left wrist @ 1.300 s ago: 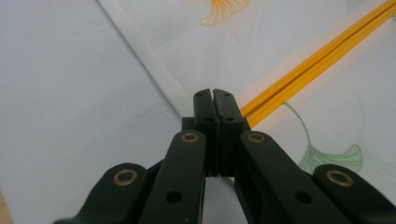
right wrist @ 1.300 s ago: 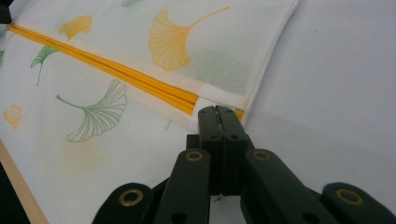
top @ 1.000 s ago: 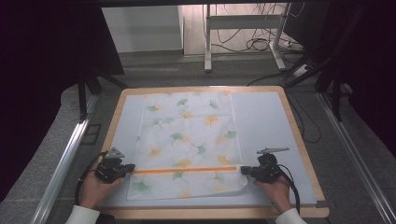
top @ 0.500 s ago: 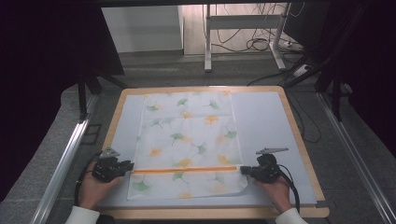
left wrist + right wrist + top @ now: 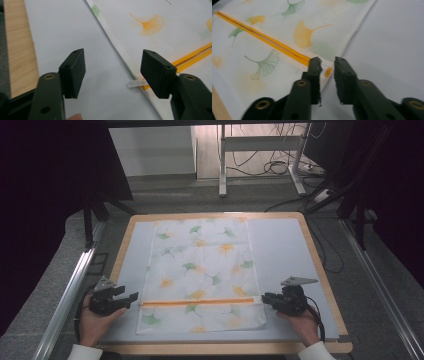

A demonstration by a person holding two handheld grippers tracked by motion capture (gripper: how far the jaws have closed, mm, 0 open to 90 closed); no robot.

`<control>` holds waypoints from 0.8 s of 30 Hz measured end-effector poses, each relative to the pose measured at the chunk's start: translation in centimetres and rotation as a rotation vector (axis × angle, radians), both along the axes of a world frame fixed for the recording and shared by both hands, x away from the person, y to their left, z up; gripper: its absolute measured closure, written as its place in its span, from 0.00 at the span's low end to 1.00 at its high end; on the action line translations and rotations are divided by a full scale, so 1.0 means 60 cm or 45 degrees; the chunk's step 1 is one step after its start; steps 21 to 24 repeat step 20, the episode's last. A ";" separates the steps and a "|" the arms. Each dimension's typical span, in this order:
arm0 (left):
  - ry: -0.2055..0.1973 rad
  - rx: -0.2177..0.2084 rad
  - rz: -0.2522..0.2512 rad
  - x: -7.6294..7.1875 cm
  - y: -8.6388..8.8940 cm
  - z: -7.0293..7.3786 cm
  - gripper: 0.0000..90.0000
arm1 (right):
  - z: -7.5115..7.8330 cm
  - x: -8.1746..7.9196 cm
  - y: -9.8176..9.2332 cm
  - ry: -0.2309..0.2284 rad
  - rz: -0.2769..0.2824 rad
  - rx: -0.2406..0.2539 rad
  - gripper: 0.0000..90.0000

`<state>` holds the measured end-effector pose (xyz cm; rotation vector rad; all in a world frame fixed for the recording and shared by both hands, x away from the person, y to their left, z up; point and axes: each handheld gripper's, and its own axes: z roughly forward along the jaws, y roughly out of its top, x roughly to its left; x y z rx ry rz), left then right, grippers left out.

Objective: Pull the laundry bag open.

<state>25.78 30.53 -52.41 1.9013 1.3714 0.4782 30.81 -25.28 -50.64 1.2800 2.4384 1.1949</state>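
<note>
Cloth: the white rectangular fabric cover printed with green and orange ginkgo leaves point(image 5: 202, 275) lay flat on the pale grey mat point(image 5: 285, 250) of the wood-rimmed table point(image 5: 320, 270), its long side running away from me, just as it had a second earlier.

Zipper: the orange zipper band point(image 5: 200, 302) crossed the cloth near my edge, straight from one side to the other; I saw no shift in it against the earlier frames.

Left claw: my left gripper point(image 5: 131, 298) sat just off the cloth's left edge. Its jaws had just been opening and stood wide; a second before they were pinched together at the zipper's end.

Left claw, close up: in the left gripper view the left gripper point(image 5: 112, 70) held nothing, and the small clear plastic tab point(image 5: 135, 83) at the zipper's end lay on the mat between the jaws, nearer one pad, not pressed.

Right claw: my right gripper point(image 5: 264, 299) rested at the cloth's right edge, jaws just opening to a narrow gap after being closed earlier.

Right claw, close up: in the right gripper view the right gripper point(image 5: 327, 62) showed the zipper's orange end point(image 5: 327, 72) lying in that gap, with no pad pressing on it.

Hands: both stayed about where they had been.
</note>
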 end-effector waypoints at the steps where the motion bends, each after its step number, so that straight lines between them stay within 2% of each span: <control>1: -0.019 0.004 0.002 -0.002 0.001 0.001 0.38 | 0.002 0.000 -0.004 -0.019 -0.003 -0.010 0.76; 4: -0.049 0.001 -0.002 -0.008 0.003 0.002 0.34 | 0.006 0.001 -0.025 -0.039 -0.003 0.004 0.63; 10: -0.066 0.012 -0.004 -0.014 0.004 0.001 0.33 | 0.008 0.002 -0.060 -0.067 -0.051 0.048 0.56; 14: -0.059 0.017 -0.010 -0.013 0.002 0.000 0.33 | 0.007 0.001 -0.064 -0.073 -0.054 0.049 0.53; 18: -0.054 0.021 -0.024 -0.012 0.000 -0.002 0.32 | 0.007 0.000 -0.057 -0.094 -0.052 0.016 0.47; 24: -0.055 0.021 -0.025 -0.012 0.001 -0.002 0.32 | 0.007 0.000 -0.057 -0.092 -0.055 0.011 0.45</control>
